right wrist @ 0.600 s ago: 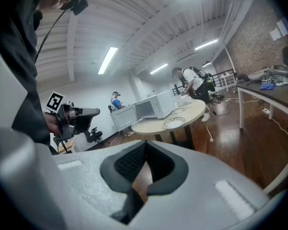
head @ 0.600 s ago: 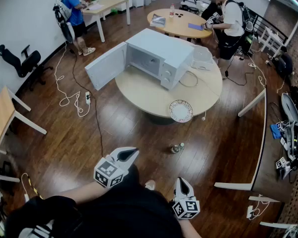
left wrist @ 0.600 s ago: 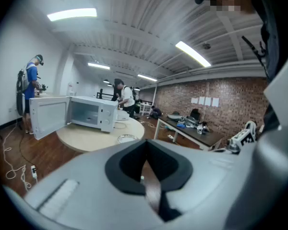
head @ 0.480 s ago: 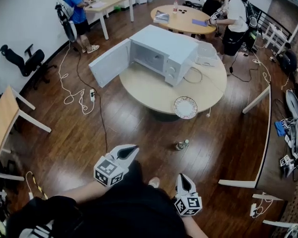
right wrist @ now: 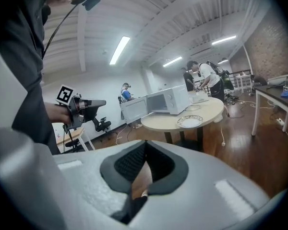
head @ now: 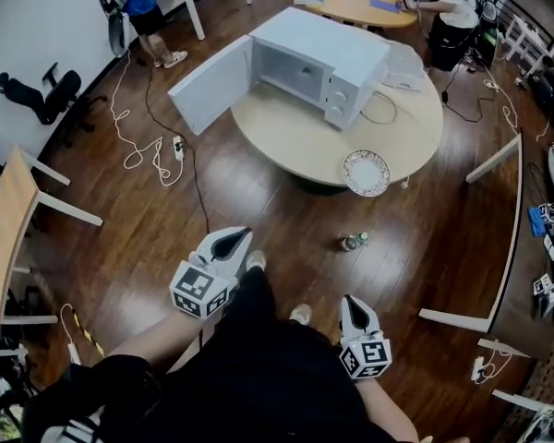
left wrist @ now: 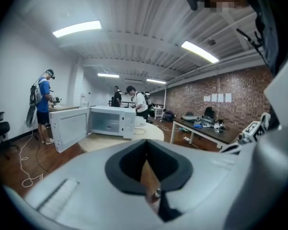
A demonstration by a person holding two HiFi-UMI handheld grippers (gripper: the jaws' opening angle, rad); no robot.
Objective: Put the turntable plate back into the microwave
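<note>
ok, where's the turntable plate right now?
Head view, upper right: the turntable plate lies on the round table near its front right edge, in front and to the right of the open microwave, not inside it.

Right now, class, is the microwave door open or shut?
Open. The door stands swung wide from the microwave, out past the edge of the round table, and the white cavity shows.

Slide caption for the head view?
Left gripper and right gripper shut, empty; round wooden table ahead holds open white microwave and patterned round plate.
</note>
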